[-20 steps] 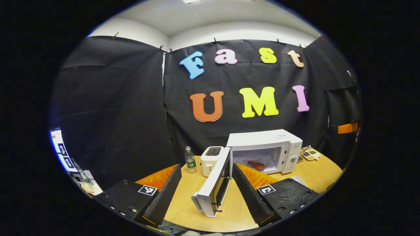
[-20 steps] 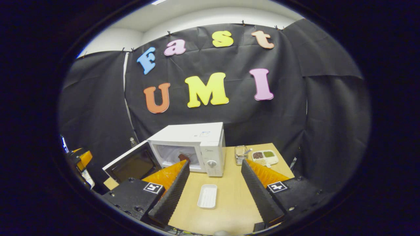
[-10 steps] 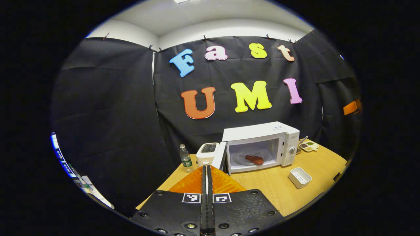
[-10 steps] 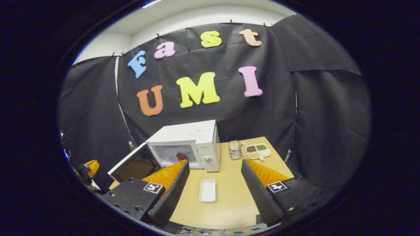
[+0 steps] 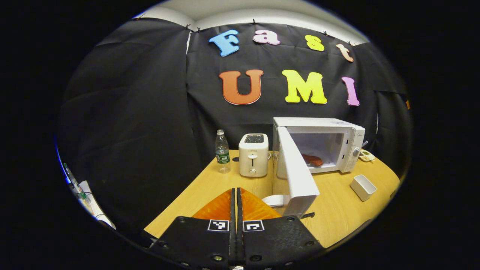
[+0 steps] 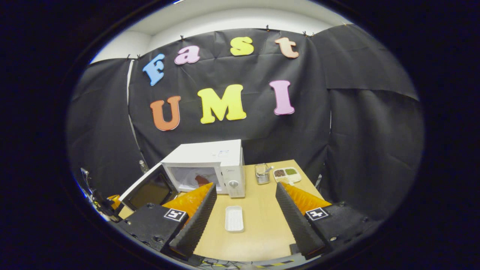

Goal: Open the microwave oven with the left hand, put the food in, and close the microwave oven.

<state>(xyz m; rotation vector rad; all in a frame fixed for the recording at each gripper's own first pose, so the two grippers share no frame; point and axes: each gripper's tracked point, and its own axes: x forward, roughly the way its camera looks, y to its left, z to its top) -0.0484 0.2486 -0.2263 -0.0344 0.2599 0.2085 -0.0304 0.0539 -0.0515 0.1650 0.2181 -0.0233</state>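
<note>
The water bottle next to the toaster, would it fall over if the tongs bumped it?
Probably, yes. The water bottle is tall and thin on a small base, so a bump near its cap would likely tip it. It looks like clear plastic, so it is probably light and would slide on the smooth table. Being round, it might roll toward the toaster.

White microwave (image 5: 318, 144), door (image 5: 298, 170) ajar, food (image 5: 312, 159) inside

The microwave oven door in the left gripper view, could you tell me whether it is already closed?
No, the microwave oven door stands swung open, and the food shows inside the lit cavity behind it.
</note>
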